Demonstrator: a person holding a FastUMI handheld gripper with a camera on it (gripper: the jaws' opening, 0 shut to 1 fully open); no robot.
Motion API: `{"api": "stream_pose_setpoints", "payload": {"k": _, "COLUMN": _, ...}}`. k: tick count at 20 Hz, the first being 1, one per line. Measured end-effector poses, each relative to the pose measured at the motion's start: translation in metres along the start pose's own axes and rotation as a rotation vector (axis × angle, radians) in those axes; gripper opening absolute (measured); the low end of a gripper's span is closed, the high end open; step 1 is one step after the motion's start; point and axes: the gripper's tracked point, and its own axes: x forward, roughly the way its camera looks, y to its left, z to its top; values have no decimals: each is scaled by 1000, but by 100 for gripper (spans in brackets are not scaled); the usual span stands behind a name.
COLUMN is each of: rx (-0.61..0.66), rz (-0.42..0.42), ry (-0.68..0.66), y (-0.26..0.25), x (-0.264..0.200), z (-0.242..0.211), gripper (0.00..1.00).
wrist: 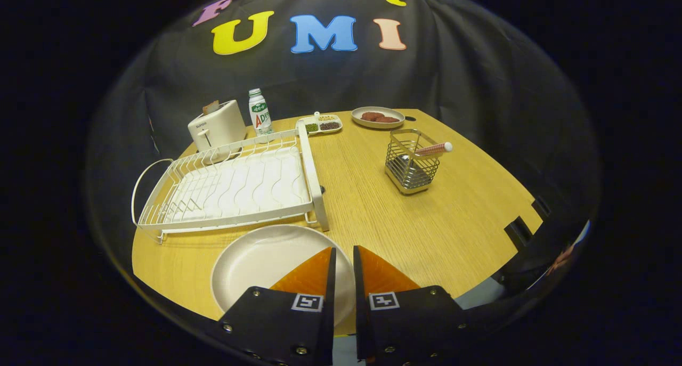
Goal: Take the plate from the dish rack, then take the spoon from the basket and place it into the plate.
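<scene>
Item 1, dish rack (234,187): white wire, lying flat on the tabletop (405,222), ahead of the tool and to its left, its slots holding nothing. A looped handle is projecting from its far-left end.

Item 2, toaster (217,126): cream, standing beyond the dish rack, with a slice sticking up from its slot.

Item 3, bottle (259,112): white with a green cap, standing upright just beside the toaster, beyond the rack's far corner.

Item 4, plate (266,265): cream, round, lying flat on the tabletop just in front of the dish rack, its near-right rim passing beneath the tool's left finger. Whether the finger is touching it cannot be told.

Item 5, tool (341,255): fingers standing nearly pressed together, a narrow slit showing between them, nothing being pinched. The tips are hovering over the plate's right edge.

Item 6, divided tray (321,124): white, small, sitting far beyond the tool, compartments carrying green, dark and pale grains.

Item 7, saucer (378,117): pale, sitting to the right of the divided tray, carrying two reddish-brown patties.

Item 8, basket (412,162): metal wire, square, standing well ahead of the tool and to its right, apart from the plate.

Item 9, spoon (432,149): leaning inside the basket, its pinkish handle sticking out over the right rim.
</scene>
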Motion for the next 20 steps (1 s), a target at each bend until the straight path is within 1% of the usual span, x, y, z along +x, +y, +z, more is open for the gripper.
{"api": "stream_pose_setpoints", "payload": {"k": 5, "rx": 18, "rz": -58, "ry": -50, "y": -30, "x": -3, "z": 27, "gripper": 17}}
{"api": "stream_pose_setpoints", "payload": {"k": 13, "rx": 49, "rz": -178, "ry": -124, "y": -98, "x": 7, "z": 72, "gripper": 17}}
{"api": "stream_pose_setpoints", "payload": {"k": 16, "rx": 46, "rz": -195, "ry": -141, "y": -115, "x": 17, "z": 85, "gripper": 17}}
{"api": "stream_pose_setpoints", "payload": {"k": 20, "rx": 44, "rz": -196, "ry": -142, "y": -128, "x": 37, "z": 94, "gripper": 18}}
